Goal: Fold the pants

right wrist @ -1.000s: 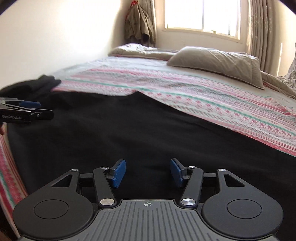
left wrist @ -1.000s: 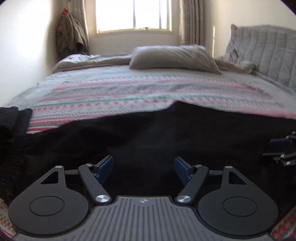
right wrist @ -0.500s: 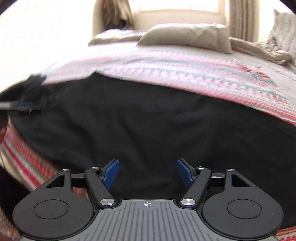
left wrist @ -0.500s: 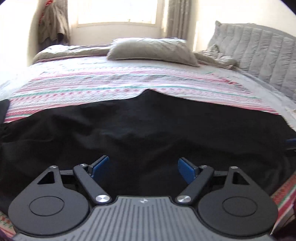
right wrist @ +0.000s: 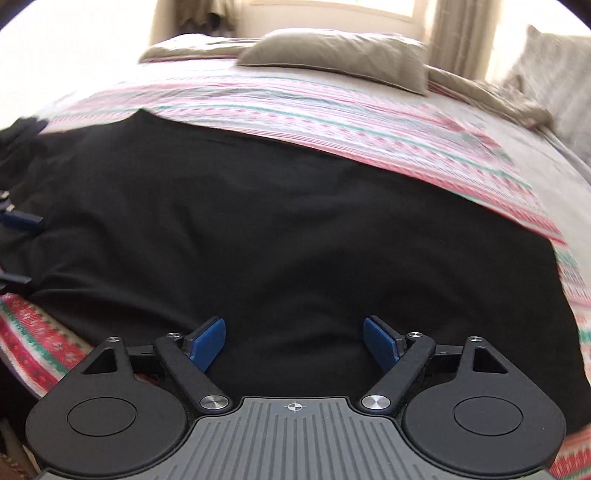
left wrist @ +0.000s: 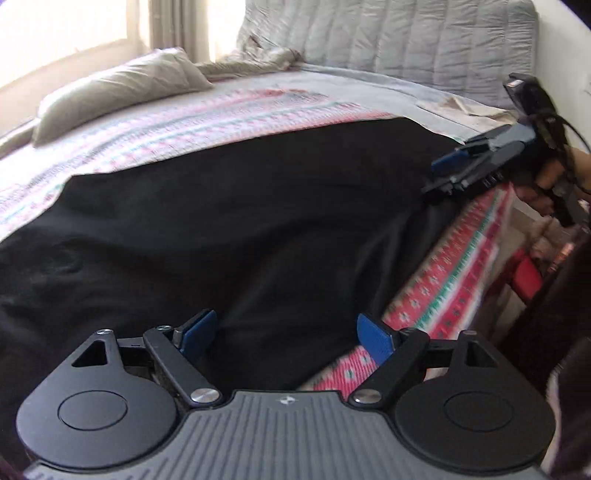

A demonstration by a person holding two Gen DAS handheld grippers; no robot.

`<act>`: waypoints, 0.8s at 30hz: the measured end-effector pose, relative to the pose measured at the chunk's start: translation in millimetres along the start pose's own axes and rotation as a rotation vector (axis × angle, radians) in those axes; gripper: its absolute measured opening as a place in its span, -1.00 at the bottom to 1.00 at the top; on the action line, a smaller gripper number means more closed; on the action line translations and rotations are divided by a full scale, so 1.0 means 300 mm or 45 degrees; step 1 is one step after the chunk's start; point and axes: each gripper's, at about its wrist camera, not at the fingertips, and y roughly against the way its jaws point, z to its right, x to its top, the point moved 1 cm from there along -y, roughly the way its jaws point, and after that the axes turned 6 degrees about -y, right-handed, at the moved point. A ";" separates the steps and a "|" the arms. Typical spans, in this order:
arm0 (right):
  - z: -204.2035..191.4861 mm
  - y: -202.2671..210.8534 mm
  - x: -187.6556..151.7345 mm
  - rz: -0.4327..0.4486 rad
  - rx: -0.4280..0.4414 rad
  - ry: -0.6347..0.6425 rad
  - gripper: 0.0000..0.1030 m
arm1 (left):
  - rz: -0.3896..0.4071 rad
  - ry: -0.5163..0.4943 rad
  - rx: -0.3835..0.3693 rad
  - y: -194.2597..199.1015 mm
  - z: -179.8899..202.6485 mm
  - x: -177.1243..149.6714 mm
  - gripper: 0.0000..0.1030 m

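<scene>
Jaws of both grippers gape wide, empty, above black pants [left wrist: 240,229].

Sunlit window [right wrist: 369,5], curtains [right wrist: 458,40], striped bedspread [right wrist: 332,107], grey quilted headboard [left wrist: 406,44].

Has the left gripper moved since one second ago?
Yes. The left gripper swung right: the pillow slid from view centre to the left, and the headboard now fills the top.

Bed [right wrist: 369,110]: black pants [right wrist: 258,221] spread flat, pillow [right wrist: 332,59] behind.
</scene>
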 end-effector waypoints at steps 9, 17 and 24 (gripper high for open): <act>0.213 0.087 -0.008 0.152 -0.232 -0.351 0.63 | 0.139 0.123 -0.067 0.069 -0.037 -0.016 1.00; 0.436 0.127 -0.051 0.245 -0.486 -0.657 0.63 | 0.234 0.246 0.043 0.047 -0.045 0.032 1.00; 0.554 0.125 -0.121 0.211 -0.581 -0.775 0.48 | 0.226 0.368 0.085 0.032 -0.071 0.063 1.00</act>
